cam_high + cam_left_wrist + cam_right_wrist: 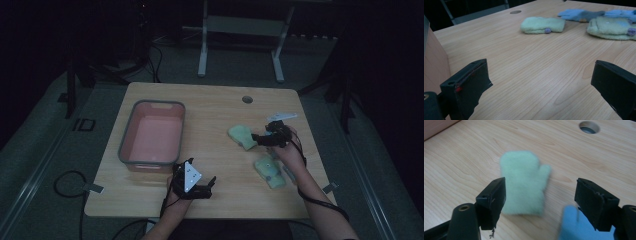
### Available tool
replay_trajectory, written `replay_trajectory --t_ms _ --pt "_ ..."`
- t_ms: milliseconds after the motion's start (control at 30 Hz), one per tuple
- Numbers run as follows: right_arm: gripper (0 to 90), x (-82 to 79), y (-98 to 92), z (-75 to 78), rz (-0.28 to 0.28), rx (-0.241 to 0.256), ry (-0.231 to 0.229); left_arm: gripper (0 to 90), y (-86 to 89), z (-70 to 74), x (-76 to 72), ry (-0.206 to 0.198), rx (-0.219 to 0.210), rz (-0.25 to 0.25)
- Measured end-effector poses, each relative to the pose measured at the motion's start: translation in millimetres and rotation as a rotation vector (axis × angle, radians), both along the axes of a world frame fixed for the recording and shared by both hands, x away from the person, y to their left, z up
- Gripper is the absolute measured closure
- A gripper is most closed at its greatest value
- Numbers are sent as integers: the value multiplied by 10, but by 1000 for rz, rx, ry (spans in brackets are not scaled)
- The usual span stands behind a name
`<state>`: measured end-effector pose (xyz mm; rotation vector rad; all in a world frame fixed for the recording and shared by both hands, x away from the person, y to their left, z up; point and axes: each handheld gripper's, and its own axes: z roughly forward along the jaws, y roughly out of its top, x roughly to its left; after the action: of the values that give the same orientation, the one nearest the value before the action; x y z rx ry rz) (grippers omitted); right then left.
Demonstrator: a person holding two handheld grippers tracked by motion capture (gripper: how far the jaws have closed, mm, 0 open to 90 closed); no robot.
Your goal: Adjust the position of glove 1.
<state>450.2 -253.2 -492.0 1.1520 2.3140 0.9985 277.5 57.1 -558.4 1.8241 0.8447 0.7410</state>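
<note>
From the high view, a pale wooden bench carries a salmon-pink rectangular plastic tub with a grey rim, which serves as the landmark here. Well to the right of the tub lies a fuzzy pale-green mitten, and the right hand-held gripper hovers at that mitten's right edge, pointed toward the tub, apparently lined up to pick the mitten. Farther right and nearer the person lies a second pale-green mitten, partly beside the person's forearm. The left hand-held gripper rests low by the near right corner of the tub, seemingly parked out of the way while the other hand works.

In the left gripper view, the jaws stand wide apart with nothing but bare wood between them. The tub's wall sits at the left edge. Away from it, the first green mitten lies flat, a small purple button on its side, and the second mitten lies farther still, touching a light-blue knitted glove behind it.

In the right gripper view, the jaws are spread open, straddling the near end of the green mitten without touching it. The mitten lies flat, thumb out to one side, well clear of the tub, whose corner shows at the top left. A blurred blue patch, likely the glove, sits low between the jaws. The open spread suits closing on the mitten's cuff next.
</note>
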Motion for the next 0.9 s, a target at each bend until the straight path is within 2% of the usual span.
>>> replay_trajectory --t_ms 267,500,533,767,800,900 --pt "359 179 256 -151 62 -33 27 17 8 1 3 3 -3 -4" --pt "461 335 386 -299 87 -55 62 18 12 1 5 6 -9 -9" --pt "491 366 414 -337 96 -75 63 18 14 2 6 5 -8 -10" --pt "566 465 417 -431 125 -84 102 18 13 1 5 6 -9 -12" --pt "573 478 407 -440 124 -64 118 18 13 1 6 6 -9 -13" --pt "585 488 395 -458 131 -62 118 17 12 1 4 5 -9 -12"
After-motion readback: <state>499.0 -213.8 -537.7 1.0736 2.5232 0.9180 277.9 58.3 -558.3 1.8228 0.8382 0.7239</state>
